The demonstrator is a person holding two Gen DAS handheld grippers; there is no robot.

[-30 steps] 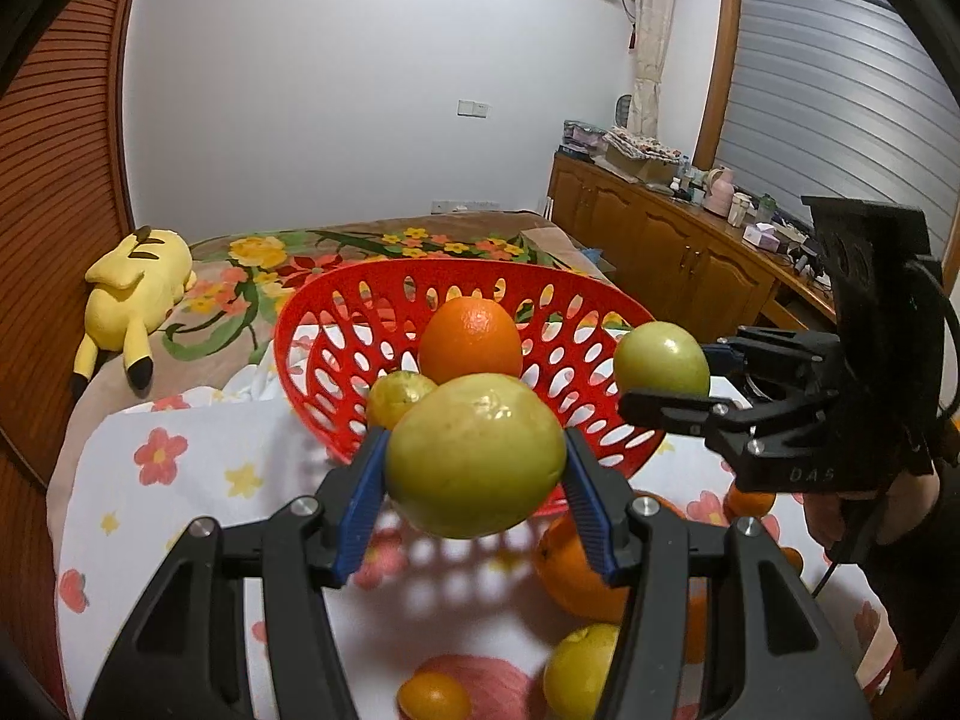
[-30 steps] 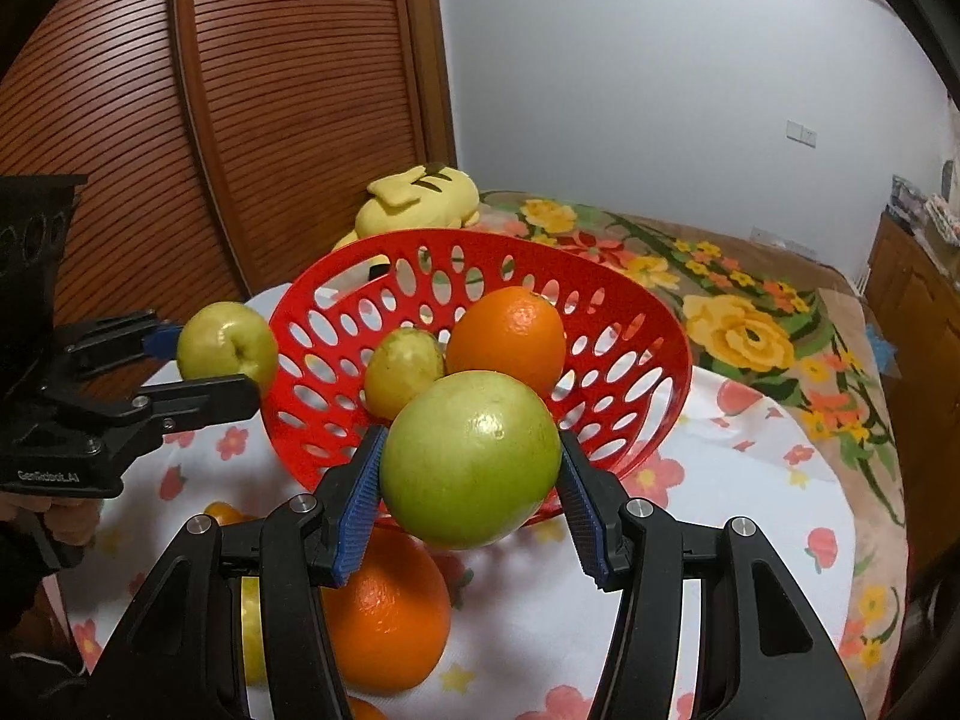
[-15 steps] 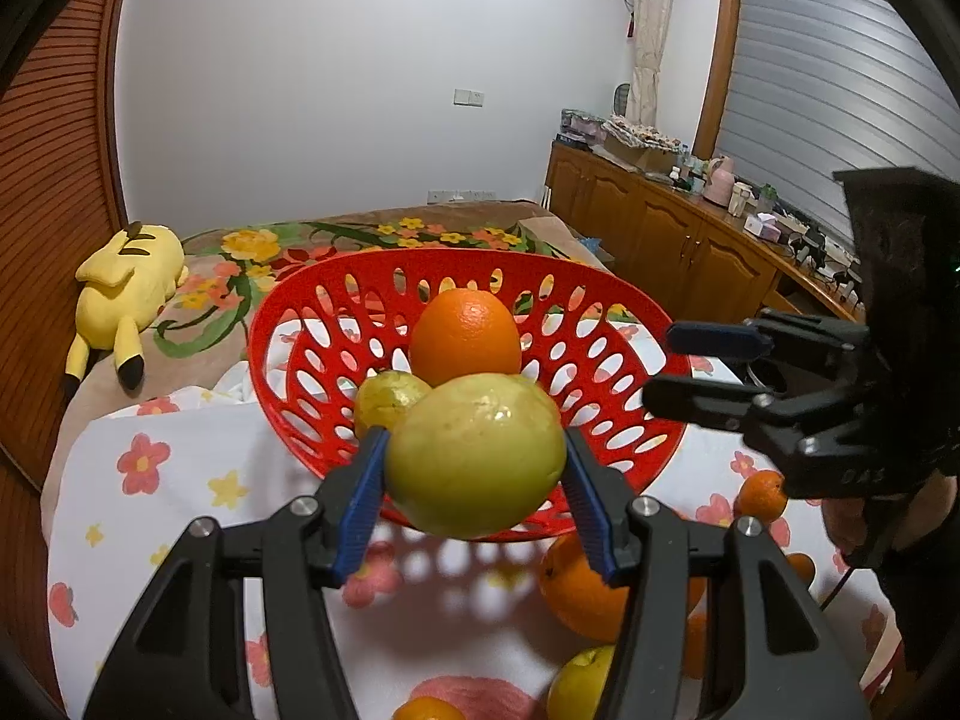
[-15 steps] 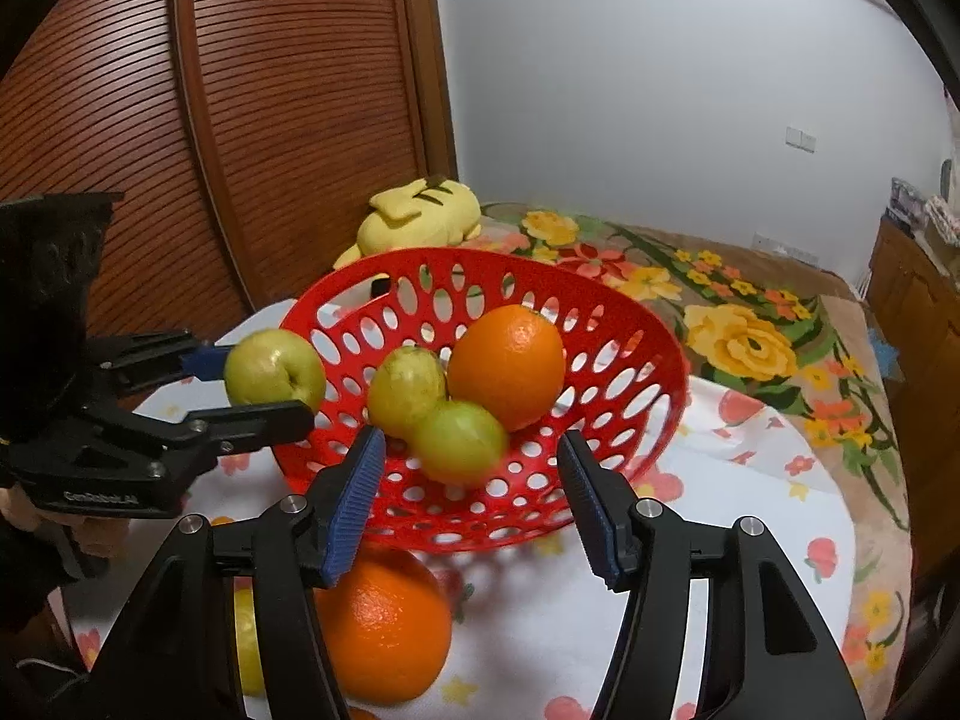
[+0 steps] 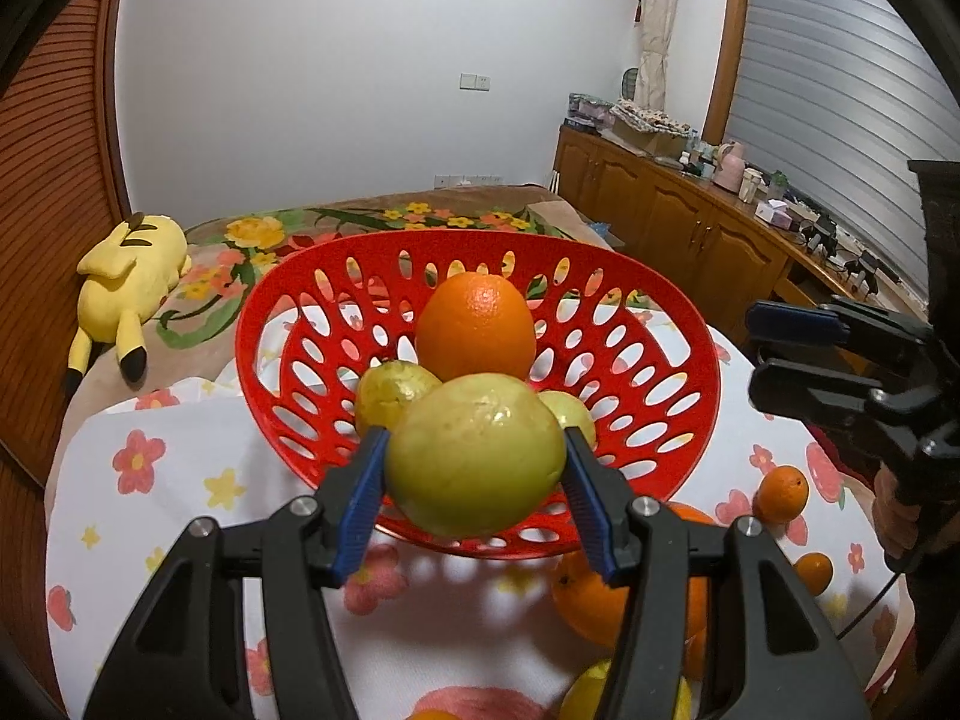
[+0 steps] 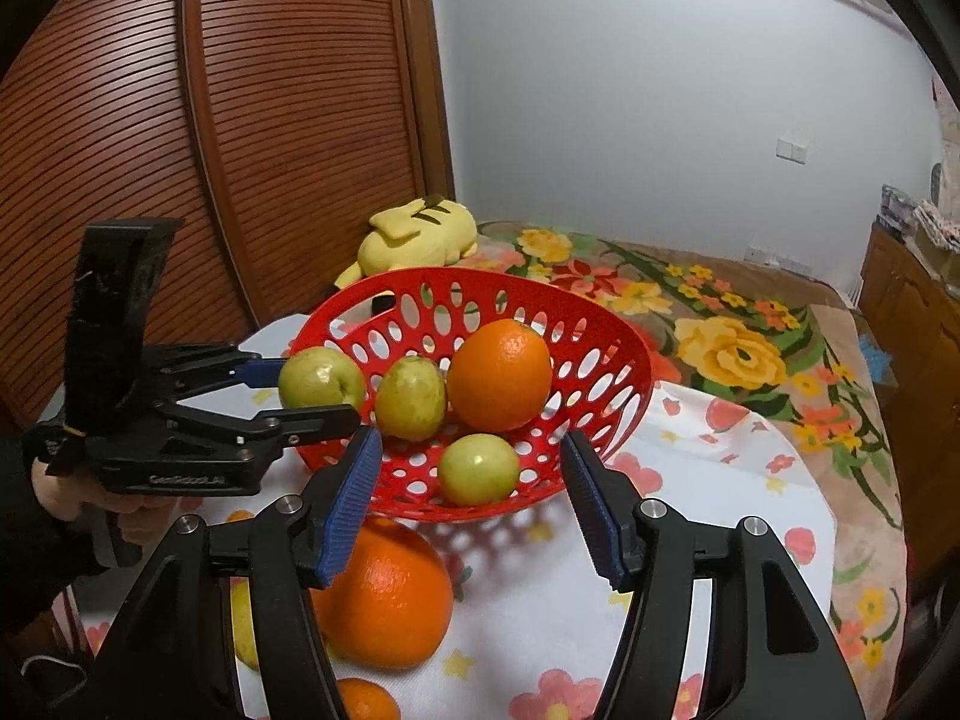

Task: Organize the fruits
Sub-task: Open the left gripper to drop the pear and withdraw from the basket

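At the red basket's (image 5: 672,324) 6 o'clock rim, left gripper (image 5: 474,459) clamps a guava (image 5: 474,453); right gripper (image 6: 471,477) gapes empty; releasing early risks a roll-off

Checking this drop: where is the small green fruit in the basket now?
In the right wrist view, the green fruit lies at the basket's near side, below the orange.
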